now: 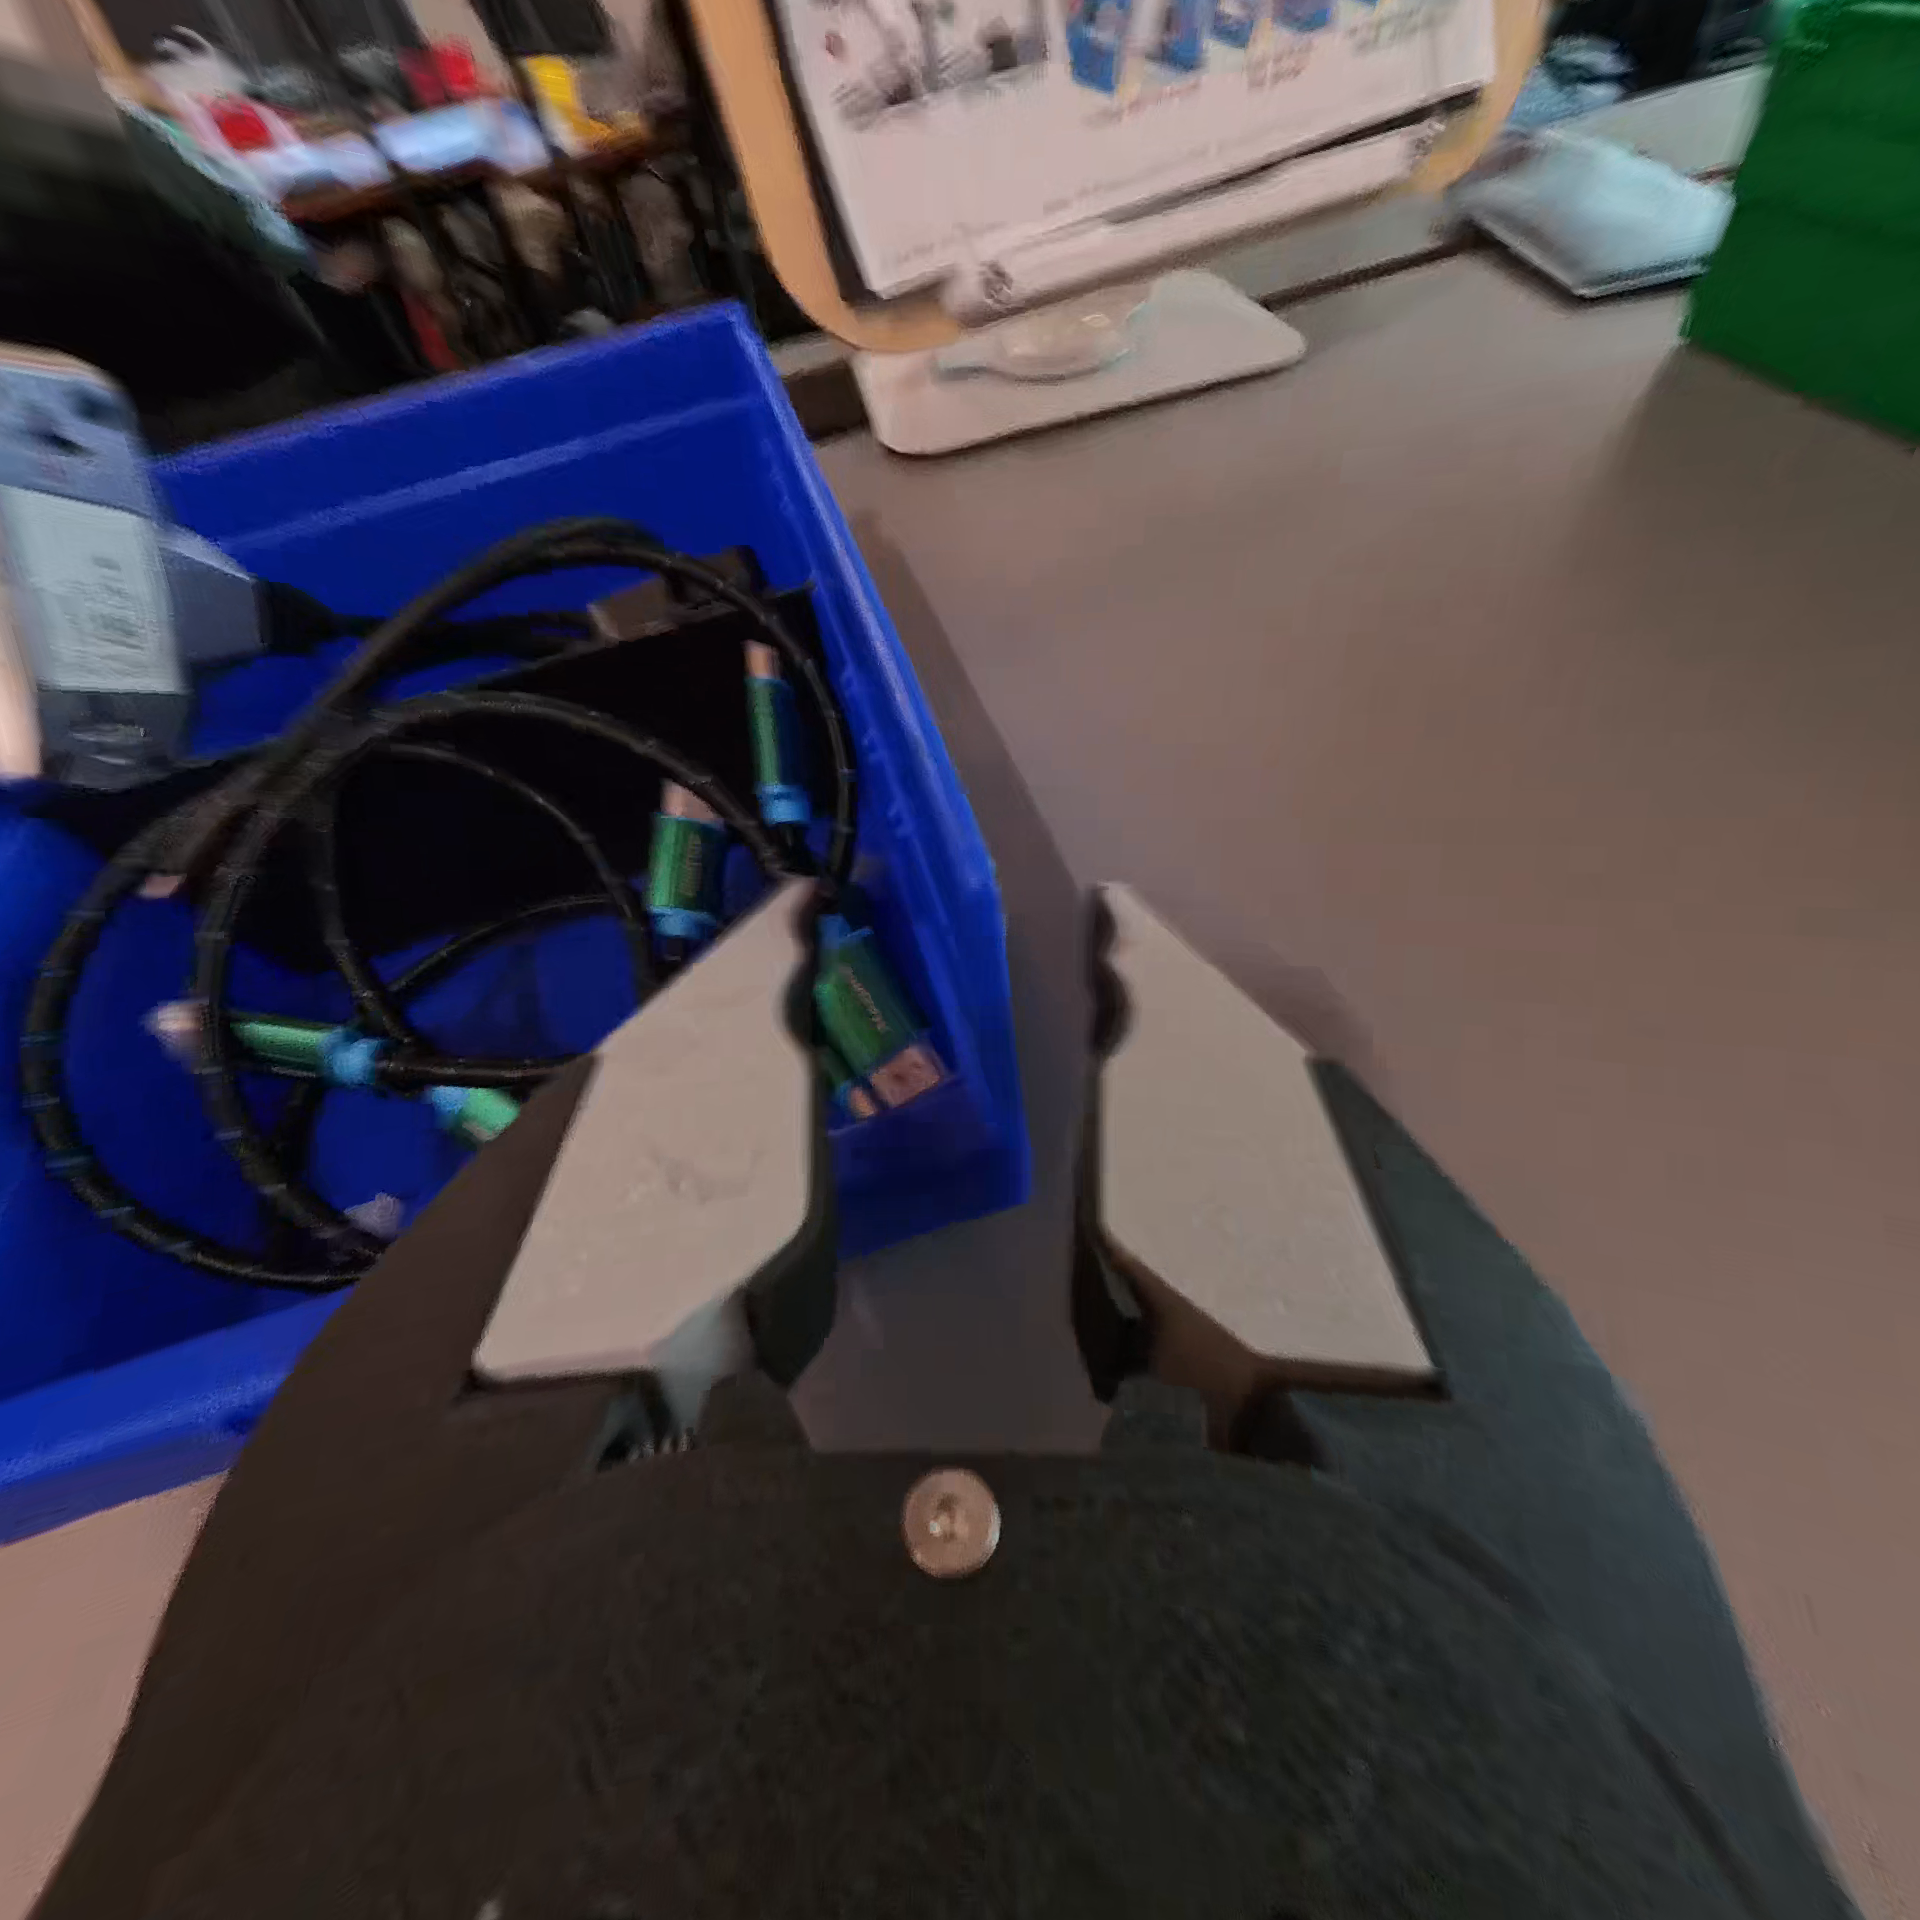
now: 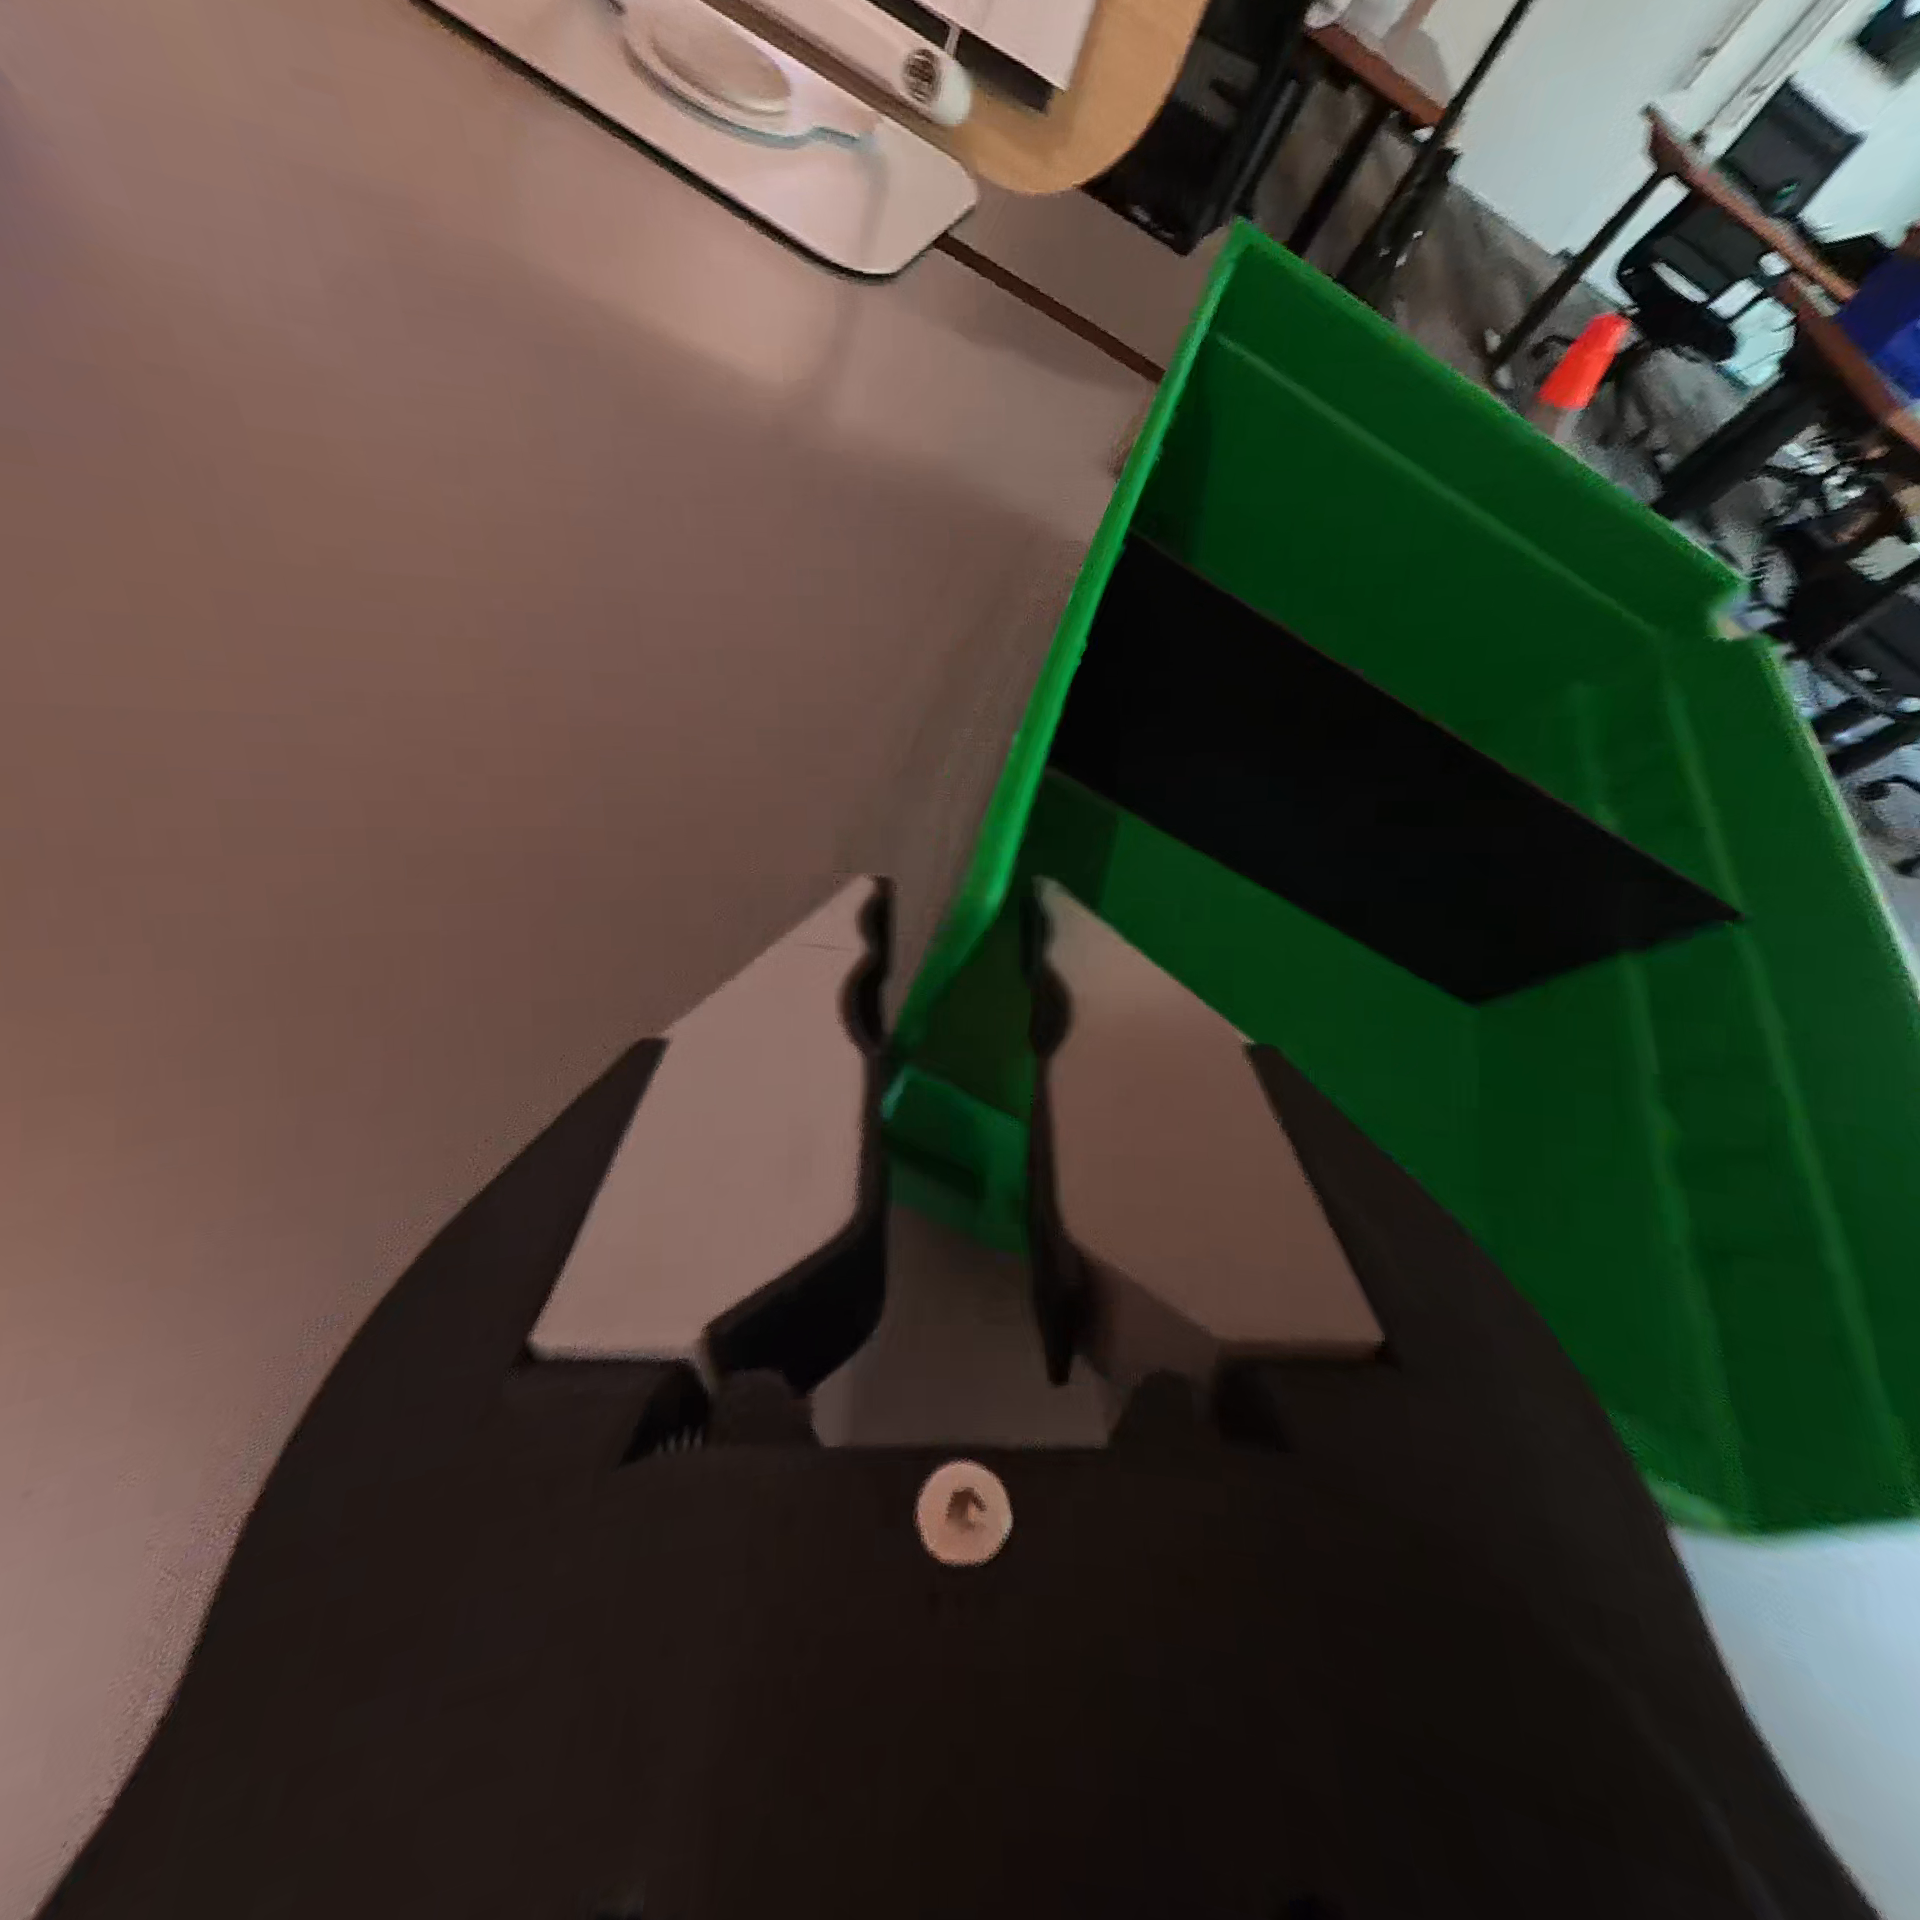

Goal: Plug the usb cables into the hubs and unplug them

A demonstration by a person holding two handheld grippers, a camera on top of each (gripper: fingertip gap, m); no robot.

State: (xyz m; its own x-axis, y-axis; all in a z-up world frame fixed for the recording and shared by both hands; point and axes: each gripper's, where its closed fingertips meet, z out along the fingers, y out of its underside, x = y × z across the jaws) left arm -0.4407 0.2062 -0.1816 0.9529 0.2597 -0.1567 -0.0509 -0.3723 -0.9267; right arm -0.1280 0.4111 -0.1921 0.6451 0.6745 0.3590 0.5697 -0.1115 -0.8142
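Note:
My left gripper (image 1: 951, 904) is open and empty. It hovers over the right rim of a blue bin (image 1: 468, 478), its left finger above the bin and its right finger above the brown table (image 1: 1455, 779). The bin holds coiled black braided cables (image 1: 343, 831) with green plugs (image 1: 681, 868) and a grey boxed item (image 1: 94, 603). My right gripper (image 2: 958, 894) is closed on the near left wall of a green bin (image 2: 1403, 499), one finger on each side. A black divider (image 2: 1351, 769) crosses this bin's inside; no contents show.
The green bin also shows at the far right of the left wrist view (image 1: 1829, 260). A white stand with a clear dish (image 1: 1081, 353) sits at the back of the table, also in the right wrist view (image 2: 727, 125). Chairs and desks stand beyond the table. The tips of one gripper are about 40 cm away from the tips of the other.

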